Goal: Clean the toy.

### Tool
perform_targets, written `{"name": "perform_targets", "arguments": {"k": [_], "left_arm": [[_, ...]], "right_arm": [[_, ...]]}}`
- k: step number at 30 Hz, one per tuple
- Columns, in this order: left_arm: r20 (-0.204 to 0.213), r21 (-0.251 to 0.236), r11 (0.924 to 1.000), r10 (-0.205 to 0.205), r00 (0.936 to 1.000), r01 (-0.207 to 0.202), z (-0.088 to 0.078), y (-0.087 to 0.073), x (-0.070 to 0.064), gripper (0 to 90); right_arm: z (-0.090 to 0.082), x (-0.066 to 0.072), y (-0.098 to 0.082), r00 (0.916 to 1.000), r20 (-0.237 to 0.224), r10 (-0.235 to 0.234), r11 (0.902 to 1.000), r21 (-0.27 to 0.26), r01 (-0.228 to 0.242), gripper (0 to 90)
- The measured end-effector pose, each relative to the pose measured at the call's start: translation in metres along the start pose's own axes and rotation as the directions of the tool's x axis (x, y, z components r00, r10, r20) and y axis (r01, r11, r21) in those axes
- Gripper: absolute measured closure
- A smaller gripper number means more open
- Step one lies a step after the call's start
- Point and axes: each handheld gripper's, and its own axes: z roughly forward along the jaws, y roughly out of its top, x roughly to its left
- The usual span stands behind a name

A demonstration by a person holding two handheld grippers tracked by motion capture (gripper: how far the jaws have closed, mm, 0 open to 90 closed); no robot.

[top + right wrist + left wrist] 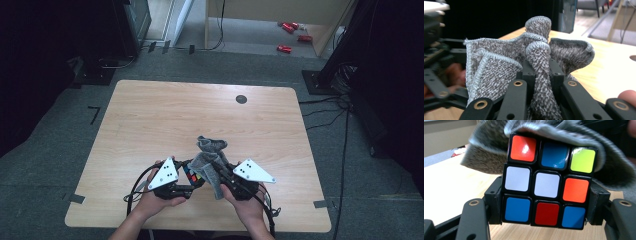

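A Rubik's cube [546, 185] with mixed coloured stickers is clamped between the black jaws of my left gripper [544, 205], which press on its two sides. In the high view the cube [192, 175] sits just right of the left gripper [186, 181], near the table's front edge. A grey woven cloth [534, 65] is pinched between the jaws of my right gripper [541, 72]. The cloth [210, 160] drapes over the top and back of the cube [599, 147]. The right gripper [225, 175] stands close to the left one, facing it.
The light wooden table [165, 115] has a round dark grommet [241, 99] at its back right. Red objects [292, 35] lie on the floor beyond the table. Cables [320, 112] run along the floor at the right.
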Motion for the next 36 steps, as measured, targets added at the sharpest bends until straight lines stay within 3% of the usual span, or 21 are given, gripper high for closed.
{"name": "perform_targets", "arguments": {"k": [3,5,8,12,14,16,18,23,27,30,33,36], "left_arm": [[0.008,-0.016,0.9998,-0.014,0.9999,0.014,-0.001,0.001,0.001,33.8],[-0.012,0.008,1.0,-0.003,0.9999,0.003,0.001,-0.001,0.001,33.8],[-0.029,0.045,0.999,0.007,0.9995,-0.006,0.006,-0.004,-0.001,33.8],[-0.011,0.035,0.9992,0.018,0.9998,-0.018,0.007,-0.002,-0.006,33.8],[-0.006,0.024,0.9995,0.022,0.9997,-0.022,0.006,-0.001,-0.007,33.8],[-0.018,0.007,0.9995,0.03,0.9994,-0.03,0.002,0.001,-0.005,33.8],[-0.025,-0.002,0.9998,0.021,0.9995,-0.021,-0.001,0.001,-0.002,33.8],[-0.027,-0.016,0.9999,-0.001,0.9996,0.0,-0.004,0.0,0.003,33.8],[-0.055,0.03,0.9989,0.039,0.9977,-0.037,0.002,-0.005,0.0,33.8],[-0.071,0.048,0.9975,0.054,0.996,-0.051,0.006,-0.008,-0.003,33.8],[-0.064,0.048,0.9972,0.061,0.9961,-0.058,0.007,-0.009,-0.005,33.8],[-0.061,0.005,0.9977,0.068,0.9958,-0.068,0.003,-0.004,-0.008,33.8]], "right_arm": [[-0.004,-0.006,0.002,0.9987,0.031,0.04,0.9992,0.001,-0.04,81.0],[-0.009,-0.005,0.007,0.9973,0.02,0.071,0.9972,-0.024,-0.07,81.0],[-0.013,0.007,0.015,0.9996,-0.019,0.019,0.9983,-0.055,-0.02,80.9],[-0.011,0.023,0.016,0.9974,-0.056,-0.046,0.9977,-0.053,0.043,80.8],[-0.01,0.023,0.014,0.9974,-0.055,-0.047,0.998,-0.046,0.044,80.8],[-0.005,0.018,0.007,0.9993,-0.025,-0.029,0.9991,-0.032,0.028,80.7],[-0.003,0.013,0.003,0.9995,0.01,-0.03,0.9994,-0.02,0.03,80.7],[-0.003,0.002,0.002,0.9989,0.047,-0.007,1.0,-0.004,0.007,80.7],[-0.009,0.007,0.008,0.9996,0.022,0.019,0.9992,-0.036,-0.018,79.5],[-0.01,0.019,0.012,0.9997,-0.017,-0.018,0.9983,-0.056,0.017,79.2],[-0.007,0.026,0.01,0.9984,-0.034,-0.045,0.9982,-0.04,0.044,79.5],[-0.002,0.024,0.004,0.9994,-0.021,-0.026,0.9995,-0.019,0.025,79.9]]}}
